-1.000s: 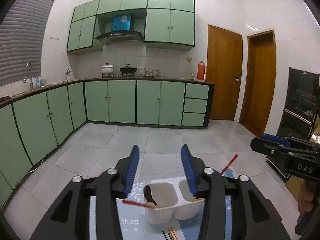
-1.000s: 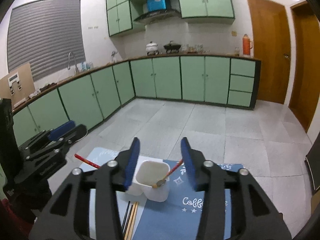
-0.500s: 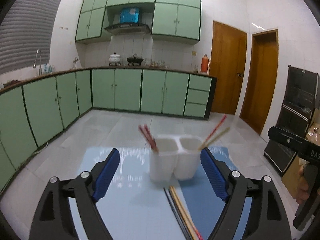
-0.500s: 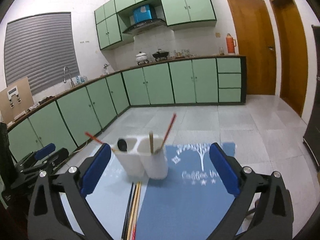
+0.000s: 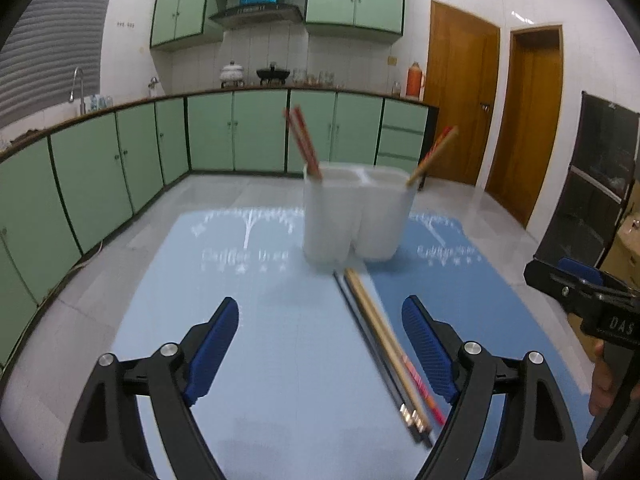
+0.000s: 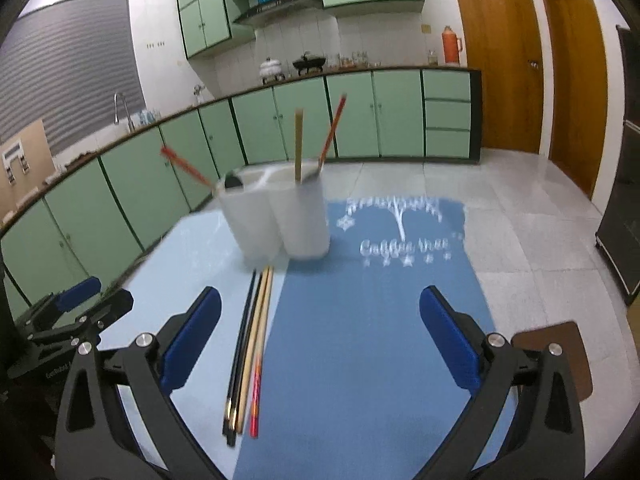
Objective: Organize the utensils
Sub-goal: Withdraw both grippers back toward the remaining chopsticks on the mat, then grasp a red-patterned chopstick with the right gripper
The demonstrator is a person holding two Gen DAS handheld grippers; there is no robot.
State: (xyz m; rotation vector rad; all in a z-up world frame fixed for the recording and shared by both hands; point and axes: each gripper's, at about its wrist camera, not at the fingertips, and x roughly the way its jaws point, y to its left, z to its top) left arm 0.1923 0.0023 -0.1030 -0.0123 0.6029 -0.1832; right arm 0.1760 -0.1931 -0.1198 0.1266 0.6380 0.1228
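With my left gripper point(image 5: 320, 348) and right gripper point(image 6: 320, 336) both spread wide and empty, the loose chopsticks point(image 6: 250, 344) lie before the white 2-cup holder point(image 6: 276, 216) on mats point(image 6: 360, 340) lettered "Coffee tree".

Landmark: two-compartment holder point(image 5: 354, 216) stands upright on the mats point(image 5: 256, 320), toward the far edge of the tabletop point(image 5: 72, 320). Chopsticks point(image 5: 304, 142) lean out of its left compartment, more sticks point(image 6: 316, 136) out of its right. Loose chopsticks point(image 6: 250, 344) lie flat in a bundle just in front of the holder, along the seam between both mats. Kitchen cabinets point(image 5: 240, 132) run behind the holder.
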